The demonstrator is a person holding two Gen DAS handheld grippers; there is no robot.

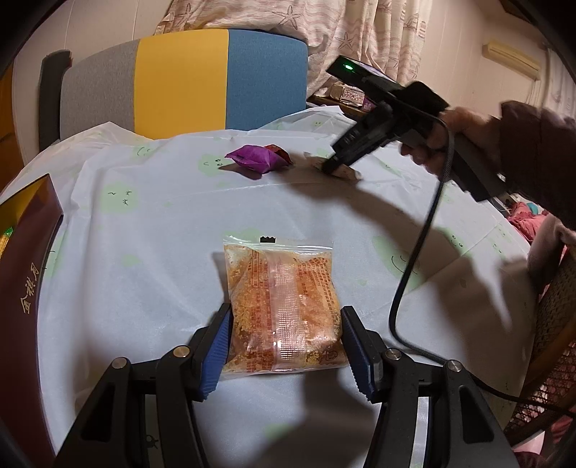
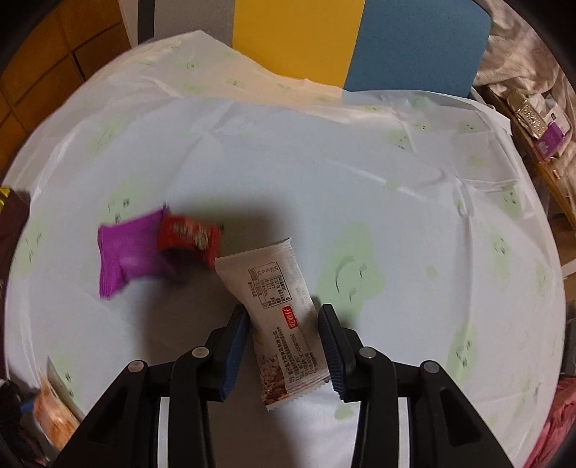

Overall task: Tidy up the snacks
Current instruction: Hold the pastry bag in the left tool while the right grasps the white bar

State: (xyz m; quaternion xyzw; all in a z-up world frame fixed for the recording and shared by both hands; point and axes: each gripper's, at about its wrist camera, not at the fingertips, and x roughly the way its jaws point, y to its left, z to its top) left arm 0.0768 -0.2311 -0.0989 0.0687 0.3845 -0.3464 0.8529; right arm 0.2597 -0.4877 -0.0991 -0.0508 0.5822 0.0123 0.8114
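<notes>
Round table (image 1: 172,223) under thin white plastic cover w/ pale green cartoon faces, creased, edges hanging loose. Chair (image 1: 187,79) at 12 o'clock behind table: backrest in grey, yellow, blue panels, dark frame. Curtain (image 1: 360,32) at 1 o'clock, pale fabric w/ starfish print. Cream wall at 2 o'clock, wall-mounted AC unit (image 1: 511,57) near top. Woven rattan chair (image 1: 554,342) at 4 o'clock. Low side surface w/ clutter (image 2: 540,126) at 2 o'clock in right wrist view. Yellow-brown panelled cabinet (image 2: 54,54) at 10 o'clock. Light warm, dim; hard shadows on cover.

Orange snack bag (image 1: 284,309); purple packet (image 2: 126,252); red packet (image 2: 189,237); white bar wrapper (image 2: 284,316); pale green-patterned tablecloth (image 1: 172,230).
</notes>
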